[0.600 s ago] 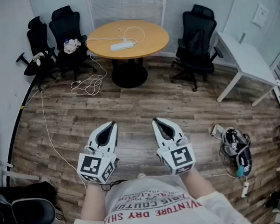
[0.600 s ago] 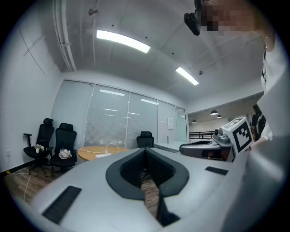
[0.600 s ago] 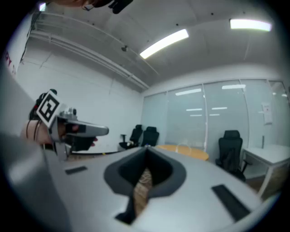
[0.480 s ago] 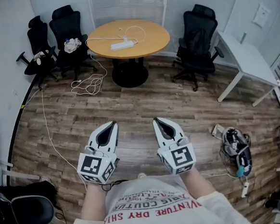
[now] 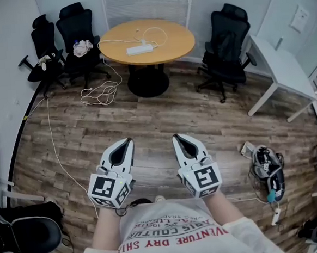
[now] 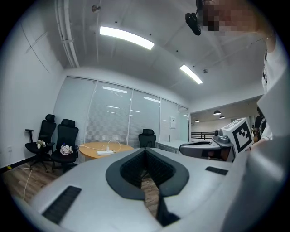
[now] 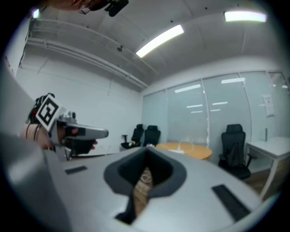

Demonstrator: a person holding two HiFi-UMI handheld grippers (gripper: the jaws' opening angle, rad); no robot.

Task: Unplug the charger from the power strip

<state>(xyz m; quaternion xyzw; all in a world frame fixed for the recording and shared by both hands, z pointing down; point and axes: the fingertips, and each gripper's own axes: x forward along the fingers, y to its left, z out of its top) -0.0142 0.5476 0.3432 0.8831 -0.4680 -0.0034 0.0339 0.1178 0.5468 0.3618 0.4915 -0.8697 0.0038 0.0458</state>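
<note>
A white power strip lies on the round wooden table at the far side of the room. A small white plug sits on the strip, and a white cable loops away from it across the tabletop. Both grippers are held level over the floor, far short of the table. My left gripper is shut, with nothing between its jaws. Beside it, my right gripper is shut too and holds nothing. The left gripper view shows the strip small and distant past the left gripper's tips.
Black office chairs stand left of the table and another to its right. White cables lie coiled on the wood floor. A white desk is at the right, with a bag and cords on the floor near it.
The table and chairs sit slightly further right in the head view. Both grippers keep their places and stay shut.
</note>
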